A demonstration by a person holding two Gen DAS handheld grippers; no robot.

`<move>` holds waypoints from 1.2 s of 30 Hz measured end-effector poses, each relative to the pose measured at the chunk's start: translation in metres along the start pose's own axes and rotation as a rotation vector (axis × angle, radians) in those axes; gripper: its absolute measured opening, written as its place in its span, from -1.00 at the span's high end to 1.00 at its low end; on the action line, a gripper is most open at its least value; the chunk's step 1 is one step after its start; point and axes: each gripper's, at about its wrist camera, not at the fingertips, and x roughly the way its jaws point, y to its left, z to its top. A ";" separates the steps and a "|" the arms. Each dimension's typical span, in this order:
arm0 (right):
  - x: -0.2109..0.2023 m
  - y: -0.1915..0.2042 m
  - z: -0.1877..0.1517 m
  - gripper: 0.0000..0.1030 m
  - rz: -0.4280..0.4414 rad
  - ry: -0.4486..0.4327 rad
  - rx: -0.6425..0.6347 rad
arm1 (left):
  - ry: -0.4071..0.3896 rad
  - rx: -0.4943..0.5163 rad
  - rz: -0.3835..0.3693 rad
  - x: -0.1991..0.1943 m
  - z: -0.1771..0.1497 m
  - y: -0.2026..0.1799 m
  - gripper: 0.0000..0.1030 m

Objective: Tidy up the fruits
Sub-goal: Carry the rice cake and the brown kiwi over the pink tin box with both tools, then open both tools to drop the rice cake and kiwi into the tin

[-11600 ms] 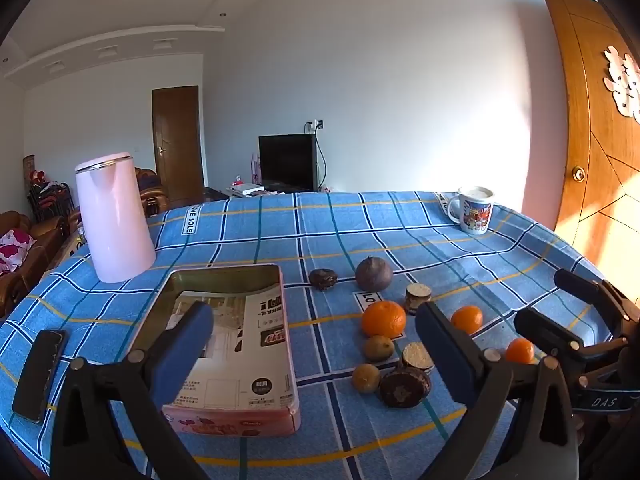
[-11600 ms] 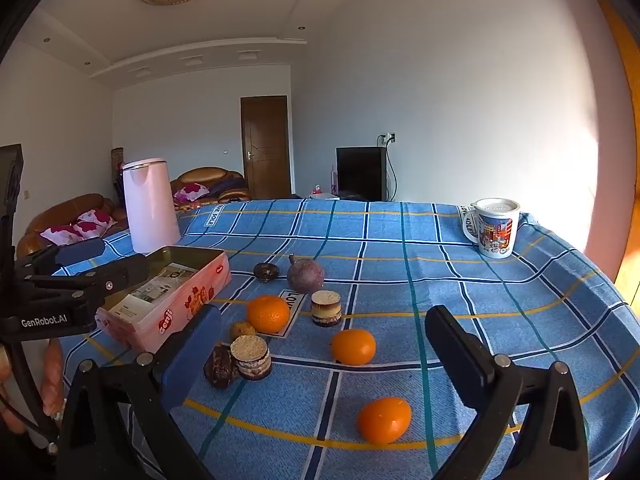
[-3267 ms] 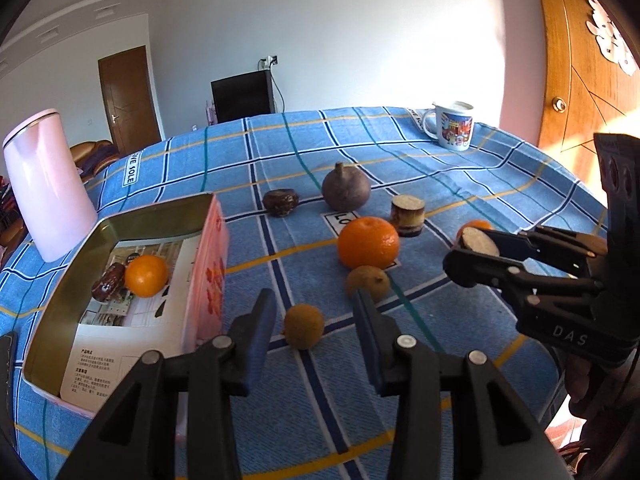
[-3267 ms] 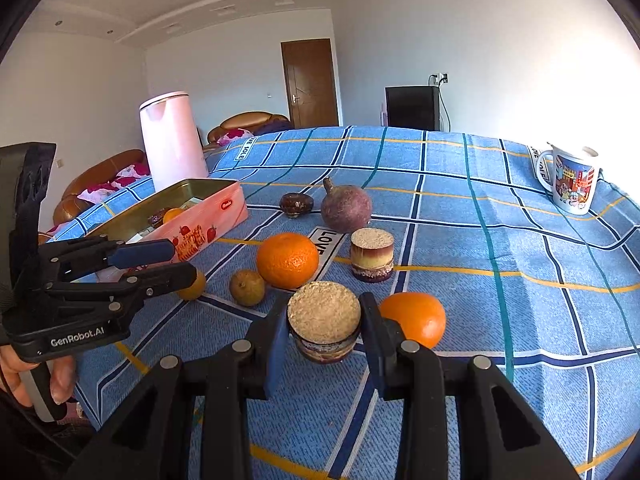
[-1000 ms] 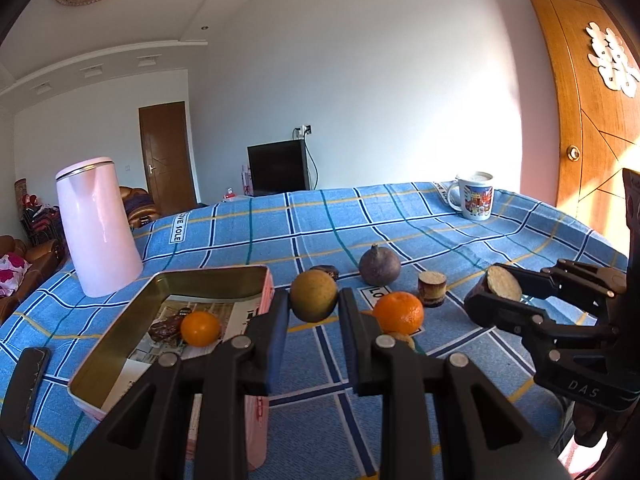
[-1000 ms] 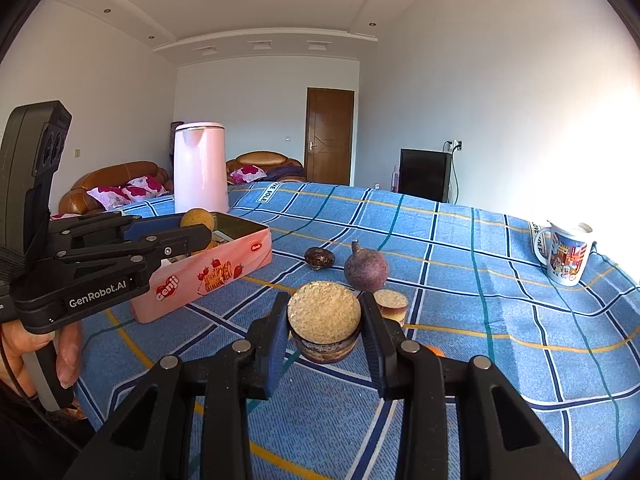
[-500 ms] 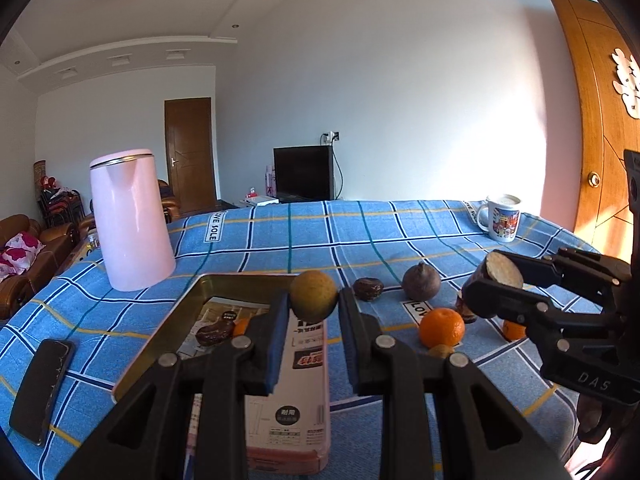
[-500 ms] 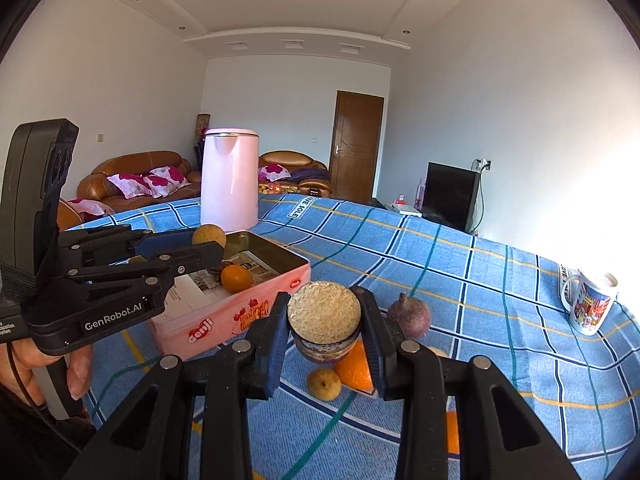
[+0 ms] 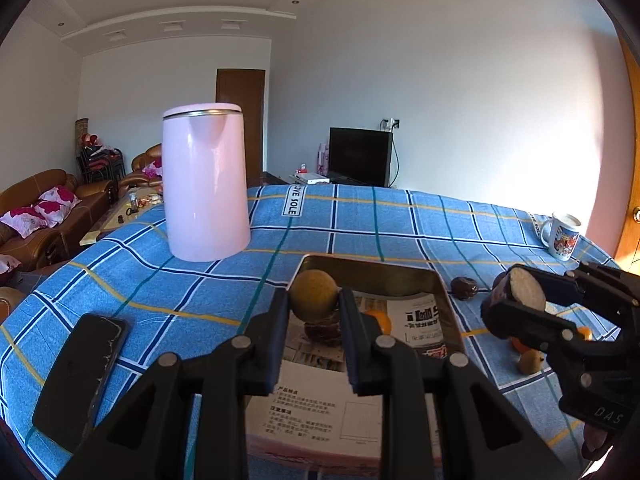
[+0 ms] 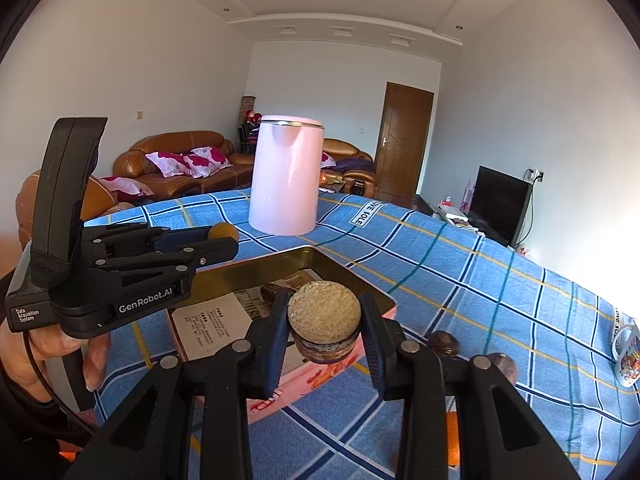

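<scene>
My left gripper (image 9: 314,300) is shut on a round yellow-brown fruit (image 9: 313,295) and holds it above the open pink tin box (image 9: 372,270), which holds an orange (image 9: 380,320) and a dark fruit (image 9: 322,330) on printed paper. My right gripper (image 10: 324,320) is shut on a short cut cylinder with a pale grainy top (image 10: 324,312), over the box's (image 10: 344,268) near right side. The right gripper also shows in the left wrist view (image 9: 516,300); the left gripper shows in the right wrist view (image 10: 220,240).
A tall pink kettle (image 9: 204,180) stands behind the box. A black phone (image 9: 80,364) lies at the left. A printed mug (image 9: 562,236) stands far right. Loose fruits lie right of the box: a dark one (image 9: 464,288), a small yellow one (image 9: 530,360), an orange (image 9: 520,346).
Both grippers moved left with their loads. They now hang over the tin box; the kettle looms closer and the loose fruits have slid to the right edge.
</scene>
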 end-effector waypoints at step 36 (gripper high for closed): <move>-0.027 -0.034 -0.042 -0.25 -0.131 0.120 0.144 | 0.021 0.028 -0.059 -0.007 0.002 -0.047 -0.42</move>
